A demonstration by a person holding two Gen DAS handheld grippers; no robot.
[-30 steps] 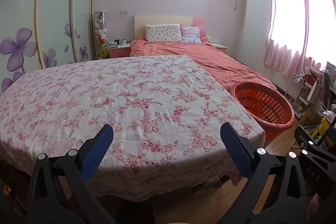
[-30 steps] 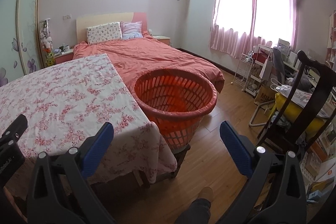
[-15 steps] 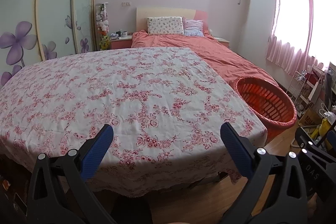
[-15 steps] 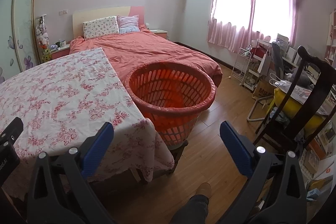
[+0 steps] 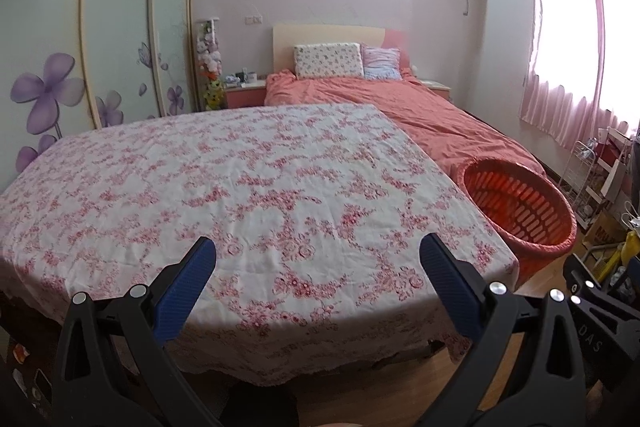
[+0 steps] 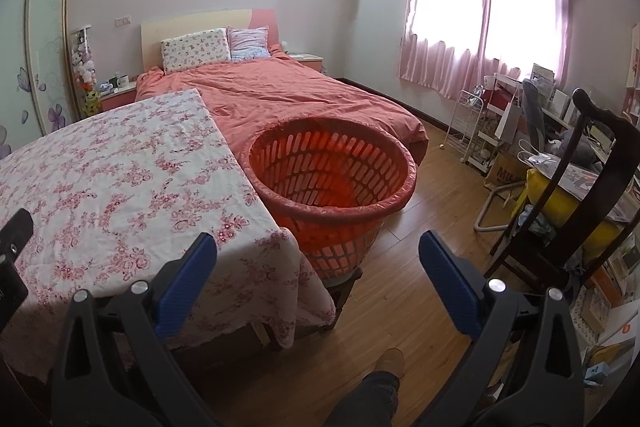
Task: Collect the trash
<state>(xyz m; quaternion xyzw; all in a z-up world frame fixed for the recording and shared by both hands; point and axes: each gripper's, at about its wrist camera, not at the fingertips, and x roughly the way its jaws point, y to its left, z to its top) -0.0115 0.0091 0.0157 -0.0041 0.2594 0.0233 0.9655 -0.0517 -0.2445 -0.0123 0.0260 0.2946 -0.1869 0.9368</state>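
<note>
Standing at about two o'clock from the flowered table, an orange slatted basket, lined with a thin bag, waits just beside the table's edge for trash; no trash shows on the cloth. It looks light and fairly stiff, its liner soft and slippery, so the rolled rim seems the best hold. Left gripper and right gripper both hang spread wide, holding nothing. Beyond, at twelve o'clock, lies a coral bed.

Legible text: two partial marks only.
"DAS" is showing on the right gripper body; "MU" is showing on a cardboard box.
</note>
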